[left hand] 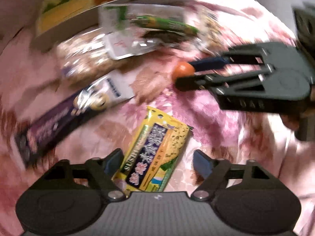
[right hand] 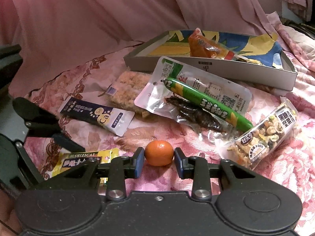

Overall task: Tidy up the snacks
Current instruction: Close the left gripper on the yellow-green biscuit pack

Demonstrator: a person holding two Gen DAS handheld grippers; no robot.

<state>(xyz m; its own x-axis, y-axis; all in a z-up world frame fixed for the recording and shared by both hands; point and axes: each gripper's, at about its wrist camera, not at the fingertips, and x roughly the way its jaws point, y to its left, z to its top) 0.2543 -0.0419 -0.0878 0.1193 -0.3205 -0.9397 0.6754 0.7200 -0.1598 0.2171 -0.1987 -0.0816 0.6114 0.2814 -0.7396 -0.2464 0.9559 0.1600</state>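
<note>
Right wrist view: right tool (right hand: pixel 159 160) clenched on a small orange fruit (right hand: pixel 159 155), pads at its two sides, fruit low over the pink floral bedspread (right hand: pixel 196 137). Round, firm, smooth skin; likely to roll out if grip eases, so hold across the widest part. Left wrist view: left tool (left hand: pixel 157 162) released, jaws astride a yellow snack packet (left hand: pixel 155 153) lying flat on the bedspread, pads not touching. Packet looks light, crinkly, slippery; best pinched across its narrow width. Snack box (right hand: pixel 216 68) sits beyond, well apart, partly filled.
</note>
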